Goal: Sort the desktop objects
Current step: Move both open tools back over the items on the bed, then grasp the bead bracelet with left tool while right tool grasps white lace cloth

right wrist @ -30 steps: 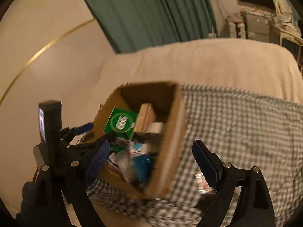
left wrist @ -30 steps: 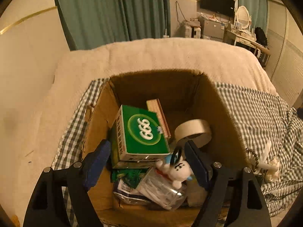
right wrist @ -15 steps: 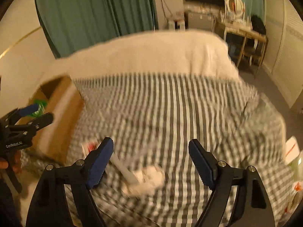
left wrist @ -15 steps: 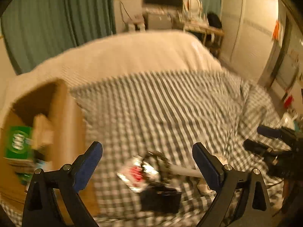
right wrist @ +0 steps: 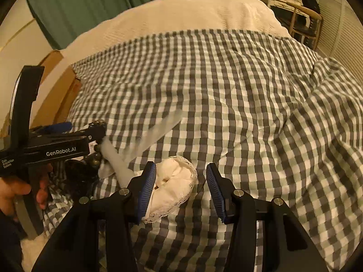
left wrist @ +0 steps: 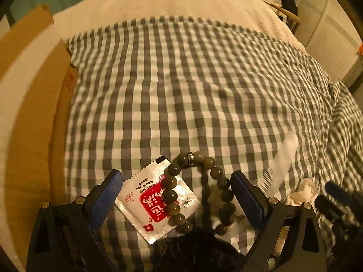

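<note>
Both grippers are hanging low over the checked blanket [left wrist: 181, 79] on the bed. The left gripper [left wrist: 177, 198] is standing with its jaws spread wide and nothing gripped; between them on the blanket are lying a silver-and-red foil sachet [left wrist: 156, 200] and a dark bead bracelet [left wrist: 199, 188], the beads partly overlapping the sachet. A white comb [left wrist: 280, 163] is lying just to the right. The right gripper [right wrist: 180, 187] is closing its jaws around a cream lace-edged cloth bundle [right wrist: 174, 185]; the left pad is touching it, the right pad isn't there yet. A cardboard box [left wrist: 34, 113] is sitting at the far left.
</note>
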`<action>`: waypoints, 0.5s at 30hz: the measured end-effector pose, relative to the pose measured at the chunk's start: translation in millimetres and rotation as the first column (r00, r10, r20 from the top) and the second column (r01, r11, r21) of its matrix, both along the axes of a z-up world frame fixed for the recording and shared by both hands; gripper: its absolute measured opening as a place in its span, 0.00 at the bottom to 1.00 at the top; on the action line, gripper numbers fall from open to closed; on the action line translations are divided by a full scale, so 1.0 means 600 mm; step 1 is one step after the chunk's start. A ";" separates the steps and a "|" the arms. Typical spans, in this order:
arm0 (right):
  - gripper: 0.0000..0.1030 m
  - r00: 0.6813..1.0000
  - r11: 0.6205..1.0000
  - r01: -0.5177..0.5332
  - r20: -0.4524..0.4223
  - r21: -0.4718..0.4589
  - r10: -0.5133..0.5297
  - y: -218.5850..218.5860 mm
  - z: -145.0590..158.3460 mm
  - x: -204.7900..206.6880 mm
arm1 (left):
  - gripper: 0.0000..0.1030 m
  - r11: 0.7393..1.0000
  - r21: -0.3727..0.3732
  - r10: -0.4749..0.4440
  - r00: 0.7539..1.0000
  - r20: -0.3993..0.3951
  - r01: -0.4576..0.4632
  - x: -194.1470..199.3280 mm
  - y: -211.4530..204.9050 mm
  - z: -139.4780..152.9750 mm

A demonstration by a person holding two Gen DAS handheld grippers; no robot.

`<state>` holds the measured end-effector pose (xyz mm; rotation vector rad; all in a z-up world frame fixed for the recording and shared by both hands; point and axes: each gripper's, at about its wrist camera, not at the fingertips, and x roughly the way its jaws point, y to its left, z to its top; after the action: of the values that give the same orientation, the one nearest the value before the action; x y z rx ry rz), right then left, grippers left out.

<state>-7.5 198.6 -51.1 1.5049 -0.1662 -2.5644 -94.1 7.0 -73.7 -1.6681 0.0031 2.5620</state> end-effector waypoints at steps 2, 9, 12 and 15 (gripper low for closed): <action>0.45 1.000 1.000 0.004 0.021 0.002 -0.004 -0.004 -0.011 -0.002 | 0.95 1.000 -0.006 -0.001 1.000 0.008 0.001 0.002 0.001 -0.007; 0.39 0.994 1.000 0.017 0.106 0.000 -0.017 -0.011 -0.048 -0.015 | 0.66 0.999 0.032 -0.043 0.999 -0.007 0.043 0.003 0.005 -0.006; 0.18 0.996 1.000 0.012 0.086 0.003 -0.012 -0.017 -0.048 -0.009 | 0.35 0.994 0.097 -0.054 0.998 -0.017 0.055 0.008 0.000 0.001; 0.10 0.999 1.000 0.004 0.044 0.018 -0.004 -0.025 -0.036 0.000 | 0.21 0.991 0.118 -0.057 0.998 -0.029 0.060 0.010 -0.005 0.009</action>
<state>-7.7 183.5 -72.9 1.5700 -0.1517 -2.5439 -88.2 4.0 -68.5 -1.5698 -0.0953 2.4885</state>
